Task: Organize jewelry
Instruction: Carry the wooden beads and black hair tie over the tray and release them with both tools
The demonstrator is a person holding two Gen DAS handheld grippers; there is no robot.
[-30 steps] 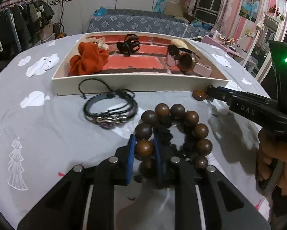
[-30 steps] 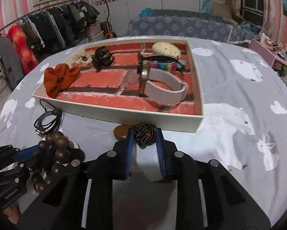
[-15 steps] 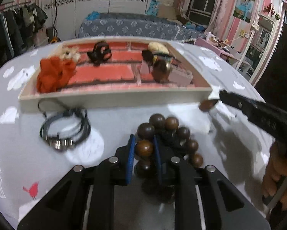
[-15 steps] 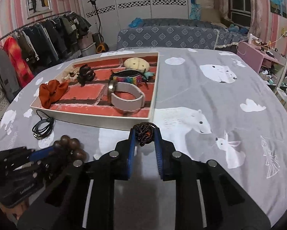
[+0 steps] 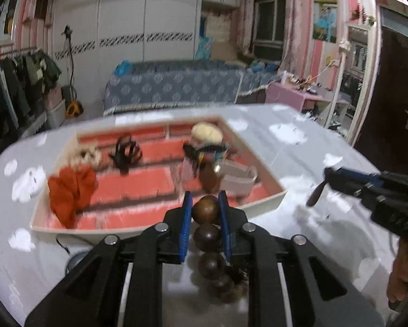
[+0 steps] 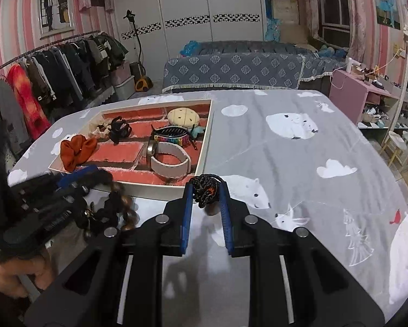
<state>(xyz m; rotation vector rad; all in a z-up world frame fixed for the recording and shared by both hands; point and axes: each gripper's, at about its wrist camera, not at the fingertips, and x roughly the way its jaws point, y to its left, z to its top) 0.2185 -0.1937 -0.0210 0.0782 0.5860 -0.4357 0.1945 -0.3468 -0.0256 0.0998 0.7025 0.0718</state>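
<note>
Bench [image 6: 299, 169] wore a grey polar-bear cloth; a white tray [image 6: 204, 147] and a black cord bracelet [image 5: 67, 250] lay on it.

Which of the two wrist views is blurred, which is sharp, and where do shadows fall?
Left wrist view: motion-blurred, smearing the white tray with brick-red lining and the orange fabric scrunchie. Right wrist view: sharp on the tray, blurred only on the dark wooden bead bracelet; the right gripper casts a shadow on the grey bear-print cloth.

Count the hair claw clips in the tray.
2. A small black claw clip sits near the tray's far-left corner; a larger dark clip lies right of centre, before the cream cushion. Others may be hidden.
</note>
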